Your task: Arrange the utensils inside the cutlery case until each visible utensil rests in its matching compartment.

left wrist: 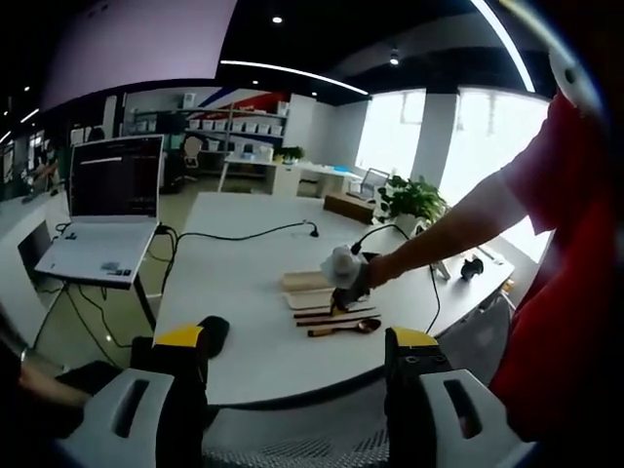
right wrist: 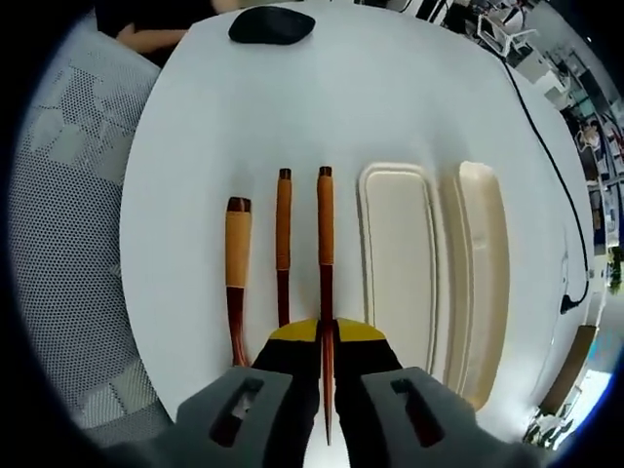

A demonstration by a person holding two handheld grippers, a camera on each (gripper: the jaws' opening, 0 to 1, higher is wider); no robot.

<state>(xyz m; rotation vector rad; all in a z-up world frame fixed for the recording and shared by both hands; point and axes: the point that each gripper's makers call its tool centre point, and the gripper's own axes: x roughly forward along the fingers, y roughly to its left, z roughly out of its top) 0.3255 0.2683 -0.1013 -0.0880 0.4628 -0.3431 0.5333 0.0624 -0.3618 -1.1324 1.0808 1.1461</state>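
Presently, three wooden utensils lie side by side on the white table (right wrist: 409, 88), none in the case. First utensil (right wrist: 325, 229): long, dark-tipped, orange-wrapped handle, nearest the cutlery case; the right gripper (right wrist: 326, 343) is clenched on its lower shaft, yellow-tipped jaws pressed against it from both sides. Second utensil (right wrist: 283, 239): same pattern, just beside the first, apart from it. Third utensil (right wrist: 237, 263): thicker orange handle, outermost, toward the table's rounded edge. Cutlery case (right wrist: 398, 258): cream, oblong, shallow tray, lying just beside the first utensil, its compartment empty. Case lid (right wrist: 485, 283): cream, lying alongside the case on its far side. Black cable (right wrist: 552, 166): runs across the table past the lid. Dark rounded object (right wrist: 272, 25): near the table's far edge. In the left gripper view the left gripper (left wrist: 297, 353) hangs off the table edge with its jaws wide apart, grasping nothing; a person's arm (left wrist: 458, 222) reaches over the table to the utensils. Laptop (left wrist: 109, 210): open, on a stand beside the table.
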